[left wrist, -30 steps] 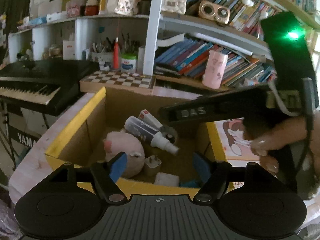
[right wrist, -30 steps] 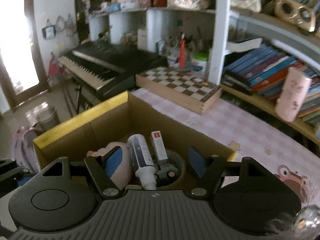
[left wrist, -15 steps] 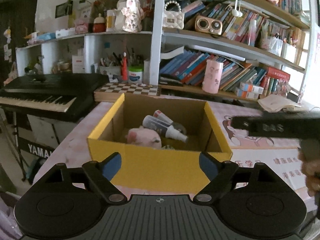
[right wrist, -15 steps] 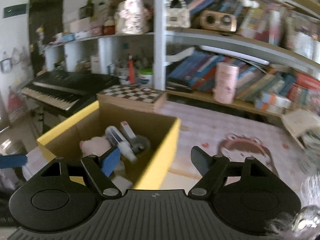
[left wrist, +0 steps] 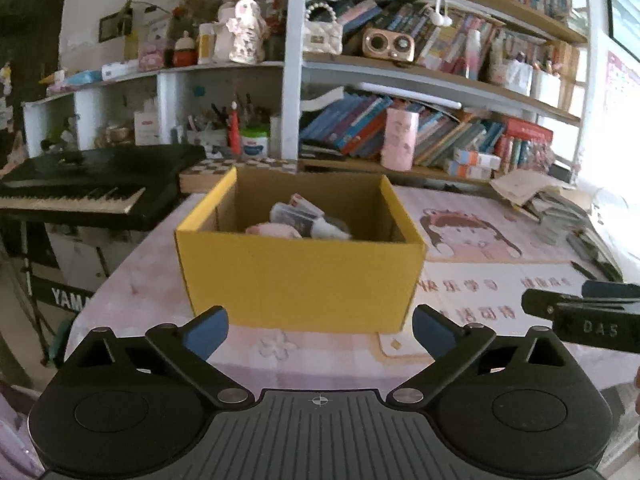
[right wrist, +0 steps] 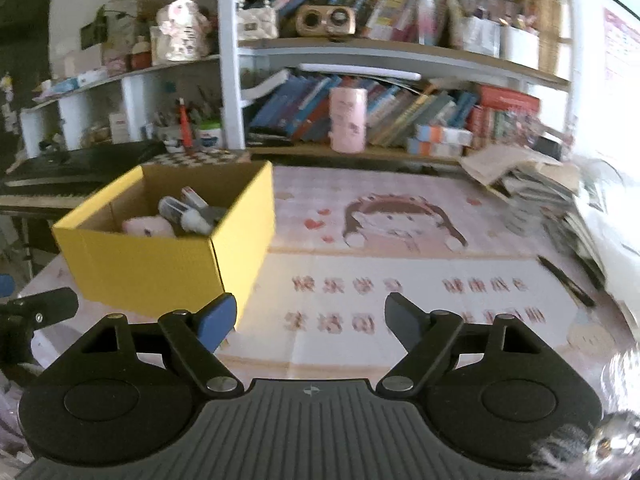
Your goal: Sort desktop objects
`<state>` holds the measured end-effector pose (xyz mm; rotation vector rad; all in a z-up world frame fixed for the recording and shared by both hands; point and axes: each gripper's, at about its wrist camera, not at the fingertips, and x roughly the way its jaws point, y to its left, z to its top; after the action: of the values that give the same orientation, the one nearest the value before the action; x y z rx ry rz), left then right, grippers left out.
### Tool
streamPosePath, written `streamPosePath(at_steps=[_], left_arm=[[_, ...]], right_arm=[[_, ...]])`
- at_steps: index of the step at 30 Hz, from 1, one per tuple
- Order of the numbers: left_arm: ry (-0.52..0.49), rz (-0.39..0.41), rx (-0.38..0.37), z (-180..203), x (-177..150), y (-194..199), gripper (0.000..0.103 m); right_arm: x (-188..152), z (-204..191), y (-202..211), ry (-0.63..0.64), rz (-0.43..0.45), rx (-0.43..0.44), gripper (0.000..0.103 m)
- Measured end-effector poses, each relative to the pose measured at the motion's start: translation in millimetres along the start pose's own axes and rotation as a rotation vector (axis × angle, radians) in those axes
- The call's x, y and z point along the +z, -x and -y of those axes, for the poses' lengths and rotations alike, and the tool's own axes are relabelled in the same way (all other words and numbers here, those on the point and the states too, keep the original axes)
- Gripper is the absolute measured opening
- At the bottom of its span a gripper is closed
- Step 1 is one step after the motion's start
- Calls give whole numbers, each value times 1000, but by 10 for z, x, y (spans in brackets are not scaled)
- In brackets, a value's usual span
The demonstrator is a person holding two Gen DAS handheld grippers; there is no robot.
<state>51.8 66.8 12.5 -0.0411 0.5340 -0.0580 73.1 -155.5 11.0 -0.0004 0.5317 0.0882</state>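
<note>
A yellow cardboard box (left wrist: 300, 276) stands on the pink desk mat; it also shows at the left of the right wrist view (right wrist: 160, 268). Inside lie a pink plush toy (right wrist: 146, 226), a white spray bottle (right wrist: 182, 212) and a small tube (left wrist: 306, 204). My left gripper (left wrist: 320, 330) is open and empty, in front of the box's near wall. My right gripper (right wrist: 310, 320) is open and empty, over the mat to the right of the box. Its dark body shows at the right edge of the left wrist view (left wrist: 588, 320).
A bookshelf with books and a pink cup (left wrist: 400, 140) lines the back. A chessboard (left wrist: 224, 168) and a keyboard piano (left wrist: 80, 188) lie behind and left of the box. A paper stack (right wrist: 540, 184) and a black pen (right wrist: 564, 280) sit at the right.
Both grippers have pulled back from above the box and lowered toward the near edge of the desk. The right gripper has swung to the right of the box. Both stay open and empty.
</note>
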Motion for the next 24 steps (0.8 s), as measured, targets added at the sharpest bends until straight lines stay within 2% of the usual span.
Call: streamPosePath(at_steps=[7, 10, 24], left_arm=[[-14, -34, 11, 76, -139, 49, 102], [-19, -48, 23, 125, -186, 63, 102], [-39, -143, -4, 278, -294, -9, 103]], right_arm=[[-302, 73, 222, -43, -57, -61, 84], [-353, 104, 254, -58, -75, -74, 86], [-498, 220, 331, -71, -120, -83, 92]])
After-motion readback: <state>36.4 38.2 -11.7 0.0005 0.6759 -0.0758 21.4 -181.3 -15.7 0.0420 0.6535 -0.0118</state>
